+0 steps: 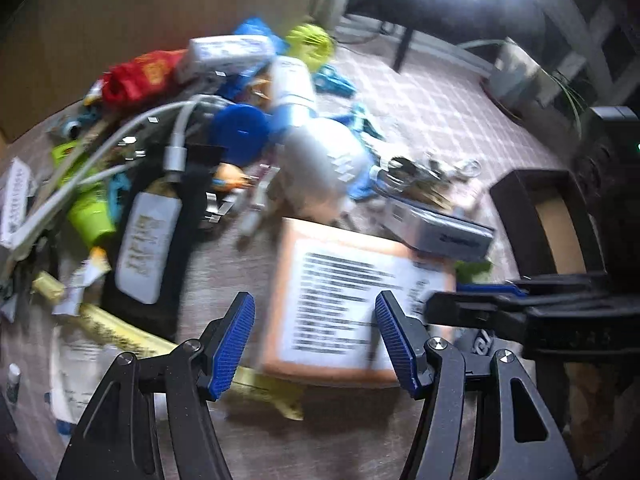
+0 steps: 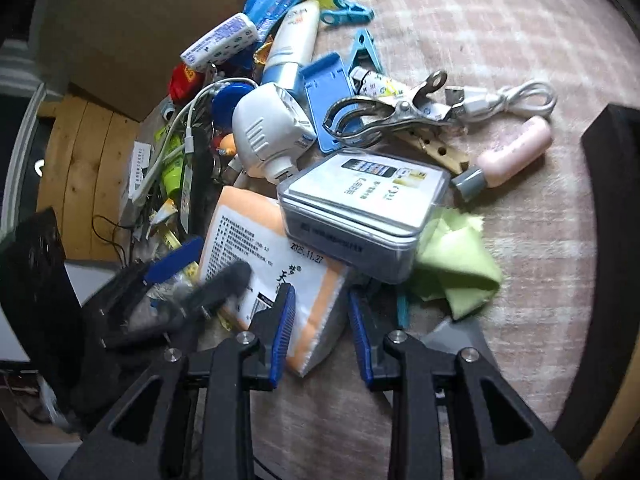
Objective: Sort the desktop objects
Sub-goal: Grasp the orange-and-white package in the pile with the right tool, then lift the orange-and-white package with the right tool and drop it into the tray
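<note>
Inside the clear case (image 2: 360,208), printed cards.

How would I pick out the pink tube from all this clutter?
Start at the clear plastic case in the middle of the pile. Look right, past the wooden peg, to the pile's outer edge on the checked cloth. The pink tube lies there alone, pale pink with a grey cap.

Left tool (image 1: 315,340) angled downward, jaws wide apart, right tool (image 2: 322,336) angled downward, jaws partly open
</note>
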Motion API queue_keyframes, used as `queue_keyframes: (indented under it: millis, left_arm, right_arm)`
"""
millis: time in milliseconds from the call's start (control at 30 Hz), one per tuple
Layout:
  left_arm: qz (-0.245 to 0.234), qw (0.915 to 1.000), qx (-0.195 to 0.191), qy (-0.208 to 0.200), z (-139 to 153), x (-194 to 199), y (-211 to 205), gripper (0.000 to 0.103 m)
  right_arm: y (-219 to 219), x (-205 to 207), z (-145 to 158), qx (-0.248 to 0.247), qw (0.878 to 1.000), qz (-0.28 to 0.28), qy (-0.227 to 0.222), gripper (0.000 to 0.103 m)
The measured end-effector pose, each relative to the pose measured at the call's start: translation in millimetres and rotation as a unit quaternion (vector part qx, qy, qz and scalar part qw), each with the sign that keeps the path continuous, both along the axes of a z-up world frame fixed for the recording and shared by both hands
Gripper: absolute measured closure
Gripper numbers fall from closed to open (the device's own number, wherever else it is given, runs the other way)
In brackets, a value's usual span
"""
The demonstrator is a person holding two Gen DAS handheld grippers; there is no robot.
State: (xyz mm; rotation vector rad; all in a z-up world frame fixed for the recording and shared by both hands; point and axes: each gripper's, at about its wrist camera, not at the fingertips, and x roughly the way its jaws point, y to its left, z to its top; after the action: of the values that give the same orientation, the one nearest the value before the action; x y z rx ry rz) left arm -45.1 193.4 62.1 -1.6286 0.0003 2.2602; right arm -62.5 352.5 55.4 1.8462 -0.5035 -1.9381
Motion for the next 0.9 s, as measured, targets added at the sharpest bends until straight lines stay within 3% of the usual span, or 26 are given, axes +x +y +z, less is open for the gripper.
queue_keyframes:
  millis: [300, 533, 667, 800, 900]
  left_arm:
    - [0.007, 0.9998, 0.017, 0.005, 13.1, 4.6, -2.1, 0.046]
    - [-0.001, 0.9985, 0.027, 0.047, 57.7, 21.7, 5.0, 0.046]
    - [-0.016, 0.9964, 0.047, 0.068, 81.7, 26.6, 22.3, 0.046]
    - [-0.04, 0.9953, 0.045, 0.076, 87.0, 28.6, 53.1, 0.046]
    - [-0.063, 0.9937, 0.051, 0.078, 93.4, 31.6, 74.4, 0.046]
  right_arm:
    - [-4.6, 1.0, 19.9, 0.007, 1.0, 0.004, 0.017, 0.07]
    - [15.1, 14.5, 55.7, -0.005, 0.999, 0.005, 0.041, 0.069]
    - [44.5, 17.9, 63.2, -0.015, 0.999, -0.014, 0.041, 0.069]
    - [45.7, 21.4, 68.4, -0.008, 0.998, -0.045, 0.047, 0.069]
    - [73.0, 25.8, 76.1, 0.001, 0.996, -0.066, 0.055, 0.069]
